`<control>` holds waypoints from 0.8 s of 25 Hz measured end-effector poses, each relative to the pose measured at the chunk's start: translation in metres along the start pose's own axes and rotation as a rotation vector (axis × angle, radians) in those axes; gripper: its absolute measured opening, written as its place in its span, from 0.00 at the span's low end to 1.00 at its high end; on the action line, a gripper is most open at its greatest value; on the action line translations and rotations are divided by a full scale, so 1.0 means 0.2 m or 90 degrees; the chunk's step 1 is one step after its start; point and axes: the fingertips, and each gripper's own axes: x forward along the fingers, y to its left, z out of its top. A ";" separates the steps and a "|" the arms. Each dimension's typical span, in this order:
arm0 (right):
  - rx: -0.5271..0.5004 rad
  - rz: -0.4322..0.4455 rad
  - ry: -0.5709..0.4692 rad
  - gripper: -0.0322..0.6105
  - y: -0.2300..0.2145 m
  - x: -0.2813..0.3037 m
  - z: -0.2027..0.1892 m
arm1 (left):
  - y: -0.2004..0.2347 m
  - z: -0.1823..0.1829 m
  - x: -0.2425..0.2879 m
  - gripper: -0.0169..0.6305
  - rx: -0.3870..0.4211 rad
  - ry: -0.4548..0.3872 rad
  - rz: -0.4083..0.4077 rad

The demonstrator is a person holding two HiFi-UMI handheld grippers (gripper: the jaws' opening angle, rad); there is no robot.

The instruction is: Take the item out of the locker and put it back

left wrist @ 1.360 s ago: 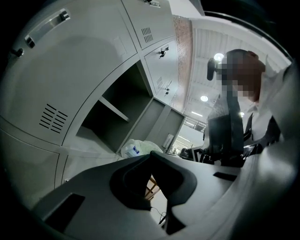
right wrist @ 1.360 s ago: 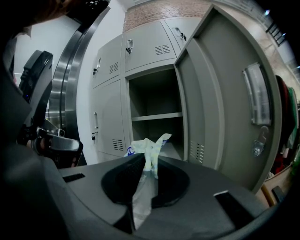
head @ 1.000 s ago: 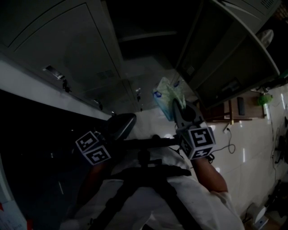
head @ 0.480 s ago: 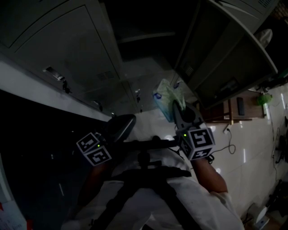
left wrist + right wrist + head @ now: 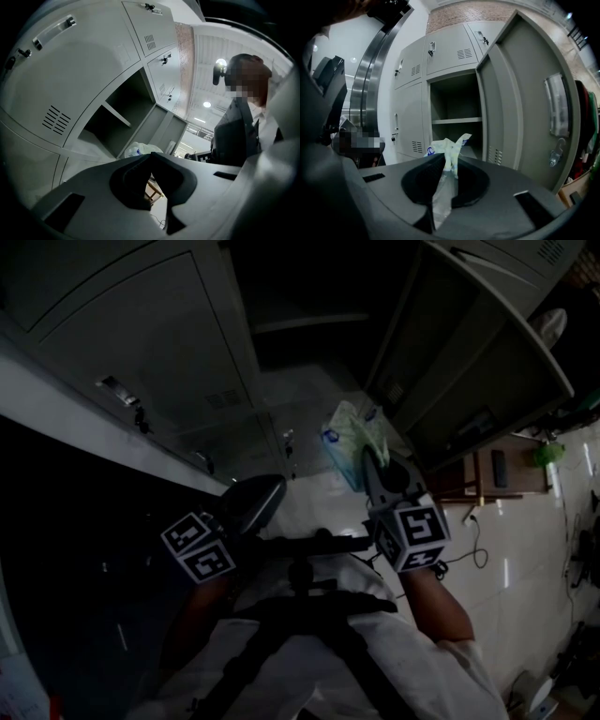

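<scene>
My right gripper [image 5: 367,457] is shut on a pale green and white plastic packet [image 5: 352,439] and holds it up in front of the open locker [image 5: 300,306]. In the right gripper view the packet [image 5: 446,154] is pinched between the jaws of that gripper [image 5: 449,161], with the locker's shelf [image 5: 454,121] behind it. My left gripper [image 5: 253,504] hangs lower left, shut and empty. In the left gripper view its jaws [image 5: 151,157] meet with nothing between them, and the packet [image 5: 138,149] shows just beyond.
The locker's door [image 5: 525,108] stands swung open at the right, with a latch [image 5: 555,154] on it. Shut lockers [image 5: 122,334] line the left. A wooden stool [image 5: 487,470] and a cable [image 5: 473,540] sit on the tiled floor. The person's torso [image 5: 328,643] fills the lower middle.
The head view has shifted slightly. Both grippers and the packet keep almost the same places.
</scene>
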 end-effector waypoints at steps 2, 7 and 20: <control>-0.003 0.000 -0.004 0.08 0.00 0.00 0.01 | 0.00 0.01 0.01 0.03 0.004 -0.001 -0.001; -0.016 0.002 -0.011 0.08 0.00 0.02 0.06 | 0.01 0.04 0.03 0.03 0.021 0.002 0.000; -0.063 0.012 -0.045 0.08 -0.03 0.16 0.28 | 0.03 0.21 0.18 0.03 0.070 0.000 0.004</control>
